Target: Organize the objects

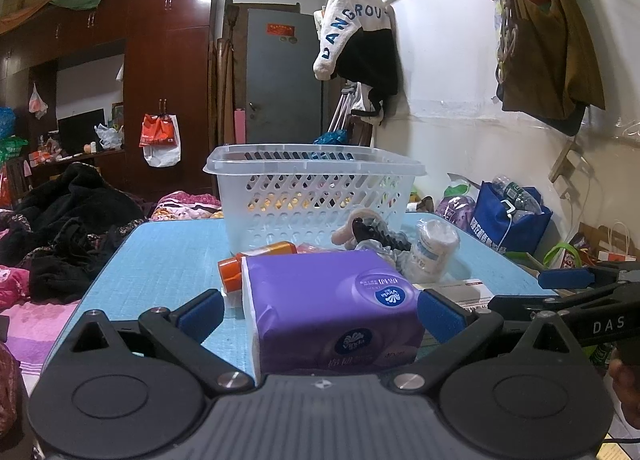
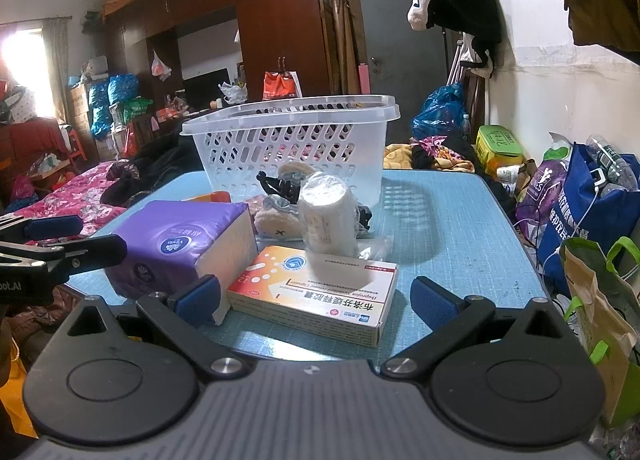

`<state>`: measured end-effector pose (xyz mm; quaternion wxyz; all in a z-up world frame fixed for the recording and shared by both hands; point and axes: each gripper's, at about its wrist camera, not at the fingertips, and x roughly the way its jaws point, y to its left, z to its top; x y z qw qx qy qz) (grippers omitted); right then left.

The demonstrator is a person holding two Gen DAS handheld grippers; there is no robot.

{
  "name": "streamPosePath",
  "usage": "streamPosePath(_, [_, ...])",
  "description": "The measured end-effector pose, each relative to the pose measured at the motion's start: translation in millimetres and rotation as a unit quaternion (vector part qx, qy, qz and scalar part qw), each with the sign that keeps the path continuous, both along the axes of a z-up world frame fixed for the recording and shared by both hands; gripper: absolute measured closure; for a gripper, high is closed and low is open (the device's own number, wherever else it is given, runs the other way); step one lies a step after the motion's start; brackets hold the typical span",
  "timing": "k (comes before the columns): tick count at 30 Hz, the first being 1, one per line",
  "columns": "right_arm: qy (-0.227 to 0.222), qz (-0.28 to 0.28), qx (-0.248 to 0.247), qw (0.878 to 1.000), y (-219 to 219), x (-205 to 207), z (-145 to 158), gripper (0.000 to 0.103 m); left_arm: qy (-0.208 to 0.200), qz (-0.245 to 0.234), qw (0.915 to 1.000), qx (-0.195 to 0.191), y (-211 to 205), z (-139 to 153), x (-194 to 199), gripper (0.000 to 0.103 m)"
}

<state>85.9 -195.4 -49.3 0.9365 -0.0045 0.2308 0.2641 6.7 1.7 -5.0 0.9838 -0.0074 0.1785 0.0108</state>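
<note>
A purple tissue pack (image 1: 332, 308) lies on the blue table (image 1: 160, 260), between the wide-open fingers of my left gripper (image 1: 320, 314); the right pad is close to or touching it, the left pad stands apart. It also shows in the right wrist view (image 2: 180, 244). My right gripper (image 2: 316, 298) is open around a white and orange medicine box (image 2: 316, 296), without touching it. A clear perforated basket (image 2: 292, 143) stands at the table's far side. A wrapped bandage roll (image 2: 328, 215), a black hair clip (image 2: 280, 185) and an orange bottle (image 1: 256, 264) lie between.
A bed with clothes (image 1: 60, 227) lies left of the table. Blue and paper bags (image 2: 592, 219) stand at the right. My right gripper also shows in the left wrist view (image 1: 572, 288).
</note>
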Motion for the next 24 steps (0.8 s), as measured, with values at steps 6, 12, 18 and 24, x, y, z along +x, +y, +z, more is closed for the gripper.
streamPosePath(6, [0.000,0.000,0.000,1.000,-0.2,0.1,0.1,0.000,0.001,-0.001,1.0000,0.002,-1.9,-0.9,0.7,0.000])
streamPosePath(12, [0.000,0.000,0.000,1.000,-0.1,0.3,0.2,0.000,0.001,-0.001,1.0000,0.002,-2.0,-0.8,0.8,0.000])
streamPosePath(18, [0.001,0.000,0.000,1.000,-0.1,-0.2,-0.6,0.000,0.004,-0.003,1.0000,0.004,-3.8,-1.6,1.8,0.000])
streamPosePath(24, [0.001,0.000,0.000,1.000,-0.4,-0.1,-0.8,0.000,0.004,-0.004,1.0000,0.004,-3.9,-1.7,1.8,0.000])
